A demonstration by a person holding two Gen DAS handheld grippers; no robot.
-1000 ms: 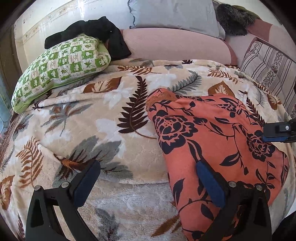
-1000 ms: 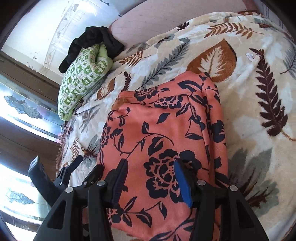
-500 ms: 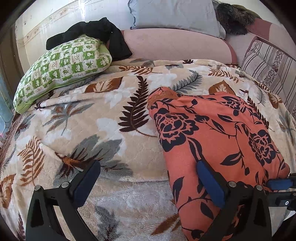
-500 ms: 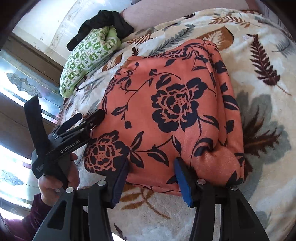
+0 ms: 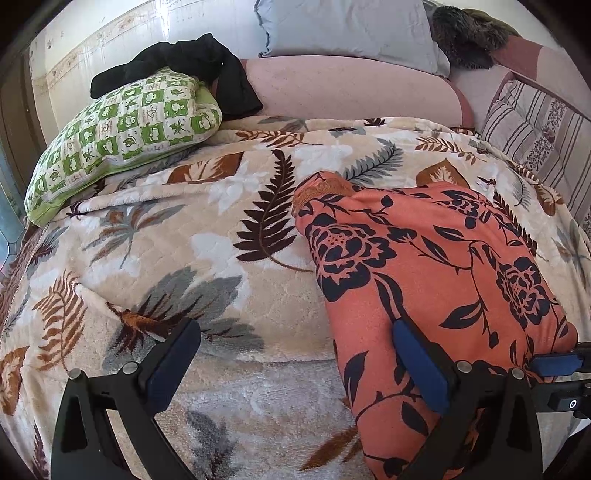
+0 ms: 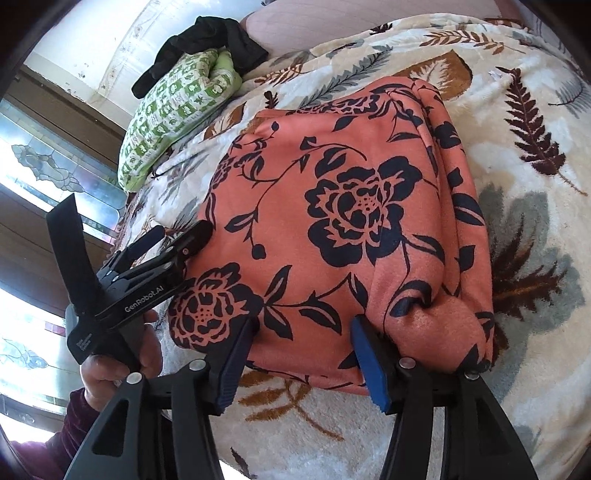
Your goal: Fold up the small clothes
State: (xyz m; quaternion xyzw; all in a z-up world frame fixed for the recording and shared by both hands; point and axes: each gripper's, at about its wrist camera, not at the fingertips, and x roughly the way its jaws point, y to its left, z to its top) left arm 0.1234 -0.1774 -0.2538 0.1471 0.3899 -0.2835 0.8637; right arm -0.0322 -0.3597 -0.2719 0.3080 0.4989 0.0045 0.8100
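Observation:
An orange garment with dark blue flowers (image 5: 436, 280) lies folded in a thick block on the leaf-patterned blanket (image 5: 207, 266); it also shows in the right wrist view (image 6: 354, 221). My left gripper (image 5: 295, 365) is open and empty, its right finger over the garment's left near edge. My right gripper (image 6: 301, 354) is open at the garment's near edge, holding nothing. The right wrist view shows the left gripper (image 6: 177, 240) at the garment's left side. The right gripper's blue pad (image 5: 554, 363) shows at the right edge of the left wrist view.
A green checked pillow (image 5: 122, 136) with a black garment (image 5: 192, 70) on it lies at the back left. A grey pillow (image 5: 347, 33) and a pink headboard (image 5: 343, 88) stand behind. A striped cushion (image 5: 535, 129) is at the right. Windows (image 6: 40, 173) are at the left.
My right gripper has pulled back toward me, from over the garment to its near edge. The left gripper has barely moved. Both stay open.

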